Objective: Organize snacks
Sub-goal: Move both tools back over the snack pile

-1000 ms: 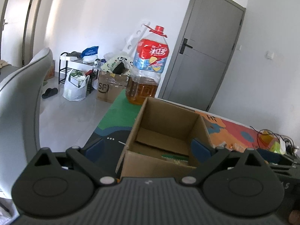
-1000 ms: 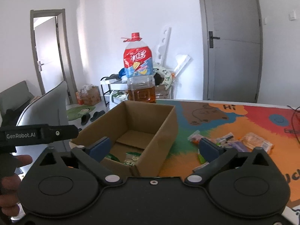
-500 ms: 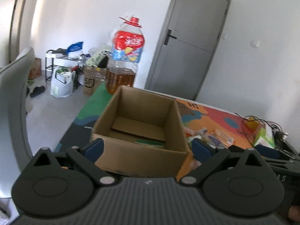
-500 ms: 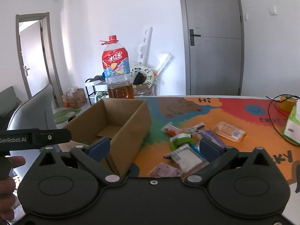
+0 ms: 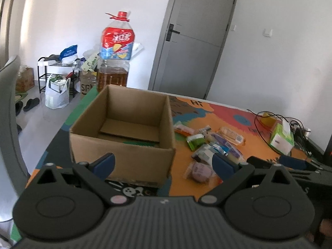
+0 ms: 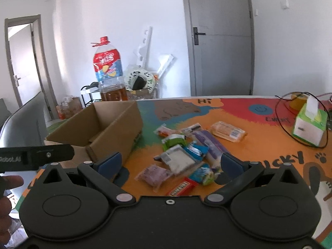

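Observation:
An open cardboard box (image 5: 122, 132) stands on the colourful table mat; it also shows in the right wrist view (image 6: 99, 128). A green item lies at its bottom. Several wrapped snacks (image 6: 186, 153) lie loose to its right, among them a purple pack (image 6: 154, 174), a green pack (image 6: 173, 142) and a red bar (image 6: 182, 187); the pile also shows in the left wrist view (image 5: 209, 147). My left gripper (image 5: 164, 164) is open and empty in front of the box. My right gripper (image 6: 170, 162) is open and empty above the snacks.
A big oil bottle (image 5: 115, 54) stands behind the box. A tissue box (image 6: 309, 124) and black cables (image 6: 284, 112) lie at the table's right. A grey chair (image 5: 8, 112) stands left of the table. The floor behind holds bags and a rack.
Both grippers have swung to the right, away from the box. The snack pile has come into the centre of the right wrist view and into the left wrist view. Both stay open.

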`<act>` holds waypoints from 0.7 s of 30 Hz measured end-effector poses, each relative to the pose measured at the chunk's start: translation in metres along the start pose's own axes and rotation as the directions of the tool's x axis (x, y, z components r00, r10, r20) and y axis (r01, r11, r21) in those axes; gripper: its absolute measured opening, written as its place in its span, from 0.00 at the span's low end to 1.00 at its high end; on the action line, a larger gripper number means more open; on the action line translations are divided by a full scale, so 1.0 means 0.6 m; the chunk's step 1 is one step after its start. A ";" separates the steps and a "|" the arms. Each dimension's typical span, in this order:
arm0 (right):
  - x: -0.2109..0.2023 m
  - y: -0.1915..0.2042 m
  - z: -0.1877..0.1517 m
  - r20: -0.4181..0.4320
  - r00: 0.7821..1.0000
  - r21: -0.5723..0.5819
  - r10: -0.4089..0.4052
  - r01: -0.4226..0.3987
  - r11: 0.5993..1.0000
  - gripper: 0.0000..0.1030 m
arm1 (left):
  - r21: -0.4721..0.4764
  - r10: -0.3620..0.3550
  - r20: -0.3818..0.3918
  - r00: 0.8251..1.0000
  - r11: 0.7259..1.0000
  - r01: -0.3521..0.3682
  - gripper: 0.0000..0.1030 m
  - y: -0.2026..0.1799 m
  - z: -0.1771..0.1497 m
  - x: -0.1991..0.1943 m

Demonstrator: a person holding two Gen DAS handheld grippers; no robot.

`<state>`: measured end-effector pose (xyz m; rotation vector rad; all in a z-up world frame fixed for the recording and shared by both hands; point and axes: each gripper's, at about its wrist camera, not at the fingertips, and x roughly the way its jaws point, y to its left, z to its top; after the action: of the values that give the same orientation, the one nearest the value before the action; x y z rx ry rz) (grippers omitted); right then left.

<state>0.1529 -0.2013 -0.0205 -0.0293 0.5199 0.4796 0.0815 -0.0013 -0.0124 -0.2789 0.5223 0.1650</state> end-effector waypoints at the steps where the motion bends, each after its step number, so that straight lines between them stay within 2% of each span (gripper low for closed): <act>1: 0.002 -0.006 -0.002 -0.005 1.000 0.010 -0.007 0.007 1.000 1.00 | -0.002 -0.004 0.003 1.000 1.000 0.004 0.96 -0.002 -0.002 0.000; 9: 0.011 -0.052 -0.028 -0.033 0.999 0.063 -0.036 0.038 0.997 1.00 | 0.002 -0.051 -0.028 0.998 0.999 0.051 0.97 -0.027 -0.025 0.023; 13: 0.018 -0.072 -0.042 -0.047 0.998 0.088 -0.032 0.036 0.995 0.99 | 0.018 -0.062 -0.018 0.998 0.998 0.062 0.97 -0.042 -0.036 0.034; 16: 0.026 -0.080 -0.050 -0.058 0.998 0.105 -0.012 0.018 0.994 0.90 | 0.027 -0.085 -0.018 0.996 0.996 0.085 0.95 -0.052 -0.044 0.045; 18: 0.034 -0.084 -0.056 -0.071 0.997 0.111 0.000 0.008 0.994 0.81 | 0.032 -0.107 -0.027 0.994 0.994 0.108 0.93 -0.059 -0.049 0.055; 21: 0.047 -0.090 -0.063 -0.084 0.996 0.127 0.009 0.002 0.992 0.75 | 0.044 -0.121 -0.035 0.992 0.991 0.123 0.89 -0.070 -0.054 0.071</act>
<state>0.1807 -0.2427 -0.0723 0.0735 0.6331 0.4493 0.1123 -0.0474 -0.0515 -0.2676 0.5387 0.0297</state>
